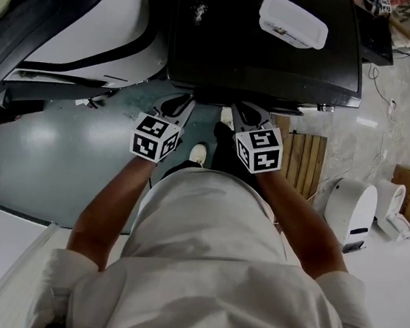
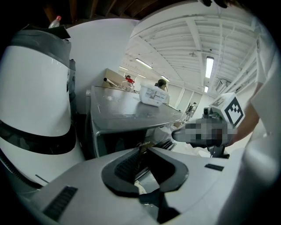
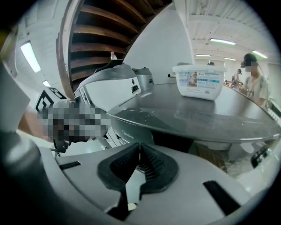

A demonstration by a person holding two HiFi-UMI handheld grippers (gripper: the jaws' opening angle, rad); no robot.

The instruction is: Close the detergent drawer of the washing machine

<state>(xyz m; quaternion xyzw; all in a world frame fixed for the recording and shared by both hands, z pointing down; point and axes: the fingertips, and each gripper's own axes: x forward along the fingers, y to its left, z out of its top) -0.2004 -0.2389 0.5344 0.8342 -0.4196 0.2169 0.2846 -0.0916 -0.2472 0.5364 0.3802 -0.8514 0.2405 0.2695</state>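
- Holding both claws side by side, I have my left claw (image 1: 185,101) and my right claw (image 1: 238,109) pointing at the front of the black, flat-topped washing machine (image 1: 261,56), with their tips close under its top edge.
- My left claw's ribbed black pads (image 2: 127,165) are pressed together at the tips, with nothing between them.
- My right claw's pads are likewise closed tip to tip and pinch nothing.
- What I take for the dark detergent drawer (image 2: 116,141) sits in the machine's upper front, just beyond my left claw's tips and a little to their left, under the lip of the top.
- I cannot tell whether it lies flush or whether either claw touches it.
- A white rectangular plastic tub (image 1: 293,20) with a lid stands on the machine's top, beyond and above both claws and nearer my right one.
- A light wooden slatted board (image 1: 304,163) lies on the floor to the right of my right claw.
- A large rounded white shell (image 1: 97,15) with a dark band stands to the left of my left claw.
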